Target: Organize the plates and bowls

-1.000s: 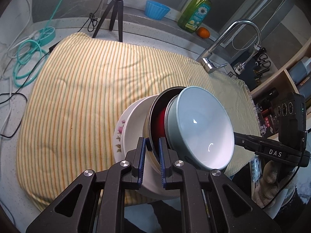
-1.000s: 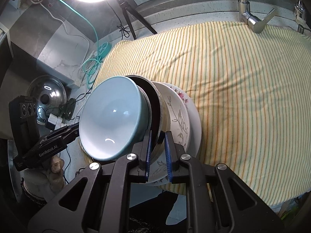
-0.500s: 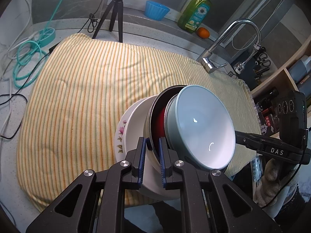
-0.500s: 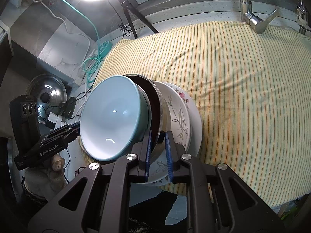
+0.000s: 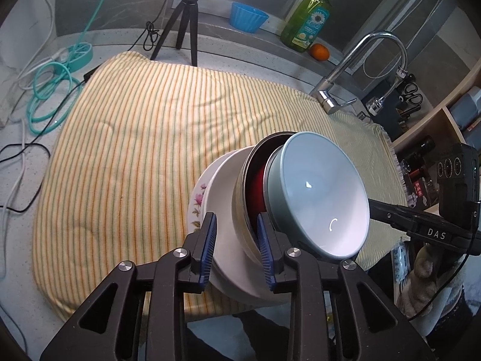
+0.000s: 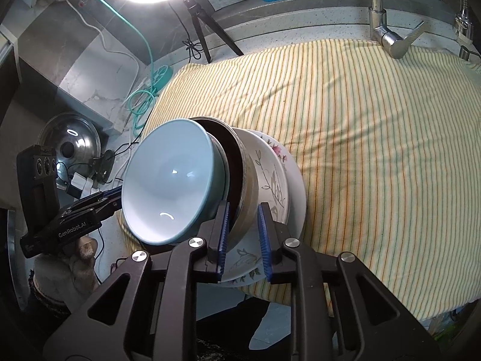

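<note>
A tilted stack of dishes hangs over the near edge of the striped cloth. It holds a light blue bowl (image 5: 318,192) (image 6: 171,183), a dark metal-rimmed bowl (image 5: 252,180) (image 6: 240,162), a white plate (image 5: 222,210) and a floral plate (image 5: 197,198) (image 6: 270,177). My left gripper (image 5: 236,240) grips the stack's rim from one side, its jaws around the white plate and the dark bowl. My right gripper (image 6: 243,230) grips the opposite side, around the dark bowl's rim. Each gripper shows in the other's view.
The yellow striped cloth (image 5: 144,138) covers the counter. A faucet (image 5: 360,60), a green soap bottle (image 5: 309,21), an orange (image 5: 319,51), a blue cup (image 5: 248,16) and a tripod (image 5: 183,21) stand at the back. Cables (image 5: 48,90) lie left.
Both grippers have spread wider on the stack's rim; the left now spans the white plate too. The stack has barely moved.
</note>
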Available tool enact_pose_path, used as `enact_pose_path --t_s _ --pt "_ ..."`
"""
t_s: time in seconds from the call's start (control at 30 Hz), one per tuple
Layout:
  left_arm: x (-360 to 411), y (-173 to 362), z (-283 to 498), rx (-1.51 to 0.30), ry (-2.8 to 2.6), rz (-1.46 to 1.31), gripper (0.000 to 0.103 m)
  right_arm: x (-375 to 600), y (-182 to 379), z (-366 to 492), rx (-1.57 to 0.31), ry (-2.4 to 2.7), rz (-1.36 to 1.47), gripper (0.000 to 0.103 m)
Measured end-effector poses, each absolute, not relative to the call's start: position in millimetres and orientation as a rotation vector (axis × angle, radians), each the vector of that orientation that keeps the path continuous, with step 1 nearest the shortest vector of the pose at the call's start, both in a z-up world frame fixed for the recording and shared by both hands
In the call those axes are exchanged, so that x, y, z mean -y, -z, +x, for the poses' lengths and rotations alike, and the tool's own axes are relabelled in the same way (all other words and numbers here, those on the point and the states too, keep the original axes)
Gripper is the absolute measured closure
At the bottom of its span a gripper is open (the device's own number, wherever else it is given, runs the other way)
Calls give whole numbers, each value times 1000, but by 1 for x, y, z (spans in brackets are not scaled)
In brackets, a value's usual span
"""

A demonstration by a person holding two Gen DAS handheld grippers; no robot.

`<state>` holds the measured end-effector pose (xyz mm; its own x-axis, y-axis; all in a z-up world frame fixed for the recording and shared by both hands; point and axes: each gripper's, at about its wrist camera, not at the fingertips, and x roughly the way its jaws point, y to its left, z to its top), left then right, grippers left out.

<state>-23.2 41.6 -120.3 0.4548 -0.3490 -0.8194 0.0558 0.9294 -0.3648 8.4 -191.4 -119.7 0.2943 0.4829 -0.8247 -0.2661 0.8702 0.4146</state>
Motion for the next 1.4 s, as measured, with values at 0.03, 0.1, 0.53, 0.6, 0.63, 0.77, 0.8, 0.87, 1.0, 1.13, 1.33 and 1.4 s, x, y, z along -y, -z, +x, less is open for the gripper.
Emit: enact_pose_path --t_s 0.03,0.1,0.53,0.6,0.63,0.77,0.8,0.87,1.0,1.13,1.33,1.4 --pt "-42 119 -24 -1070 251 -303 75 193 118 8 -1168 -502 215 79" --pt "-44 115 -27 -1056 242 -297 74 197 115 6 -1156 -499 220 74" --pt "-38 85 -48 -964 189 -215 59 205 83 -6 -1048 -473 179 55" --pt "-32 76 -53 -936 178 -186 51 204 79 -10 -1033 -470 162 55" --pt "-30 73 -56 -923 169 -173 46 204 76 -12 -1024 -467 154 55" --pt "-20 57 -68 -869 138 -135 39 204 66 -21 -991 -458 127 49" --pt "-17 54 -71 -860 131 -124 37 204 63 -23 -980 -454 122 43" --pt "-13 47 -75 -834 117 -105 36 206 57 -27 -955 -448 113 38" --pt "-10 35 -80 -800 102 -96 35 204 43 -35 -904 -435 78 30" --pt "-2 25 -86 -770 88 -72 31 203 31 -44 -847 -429 59 17" --pt "8 21 -88 -759 75 -55 24 201 23 -53 -804 -419 39 8" --pt "9 22 -87 -764 70 -55 24 203 24 -53 -803 -410 43 8"
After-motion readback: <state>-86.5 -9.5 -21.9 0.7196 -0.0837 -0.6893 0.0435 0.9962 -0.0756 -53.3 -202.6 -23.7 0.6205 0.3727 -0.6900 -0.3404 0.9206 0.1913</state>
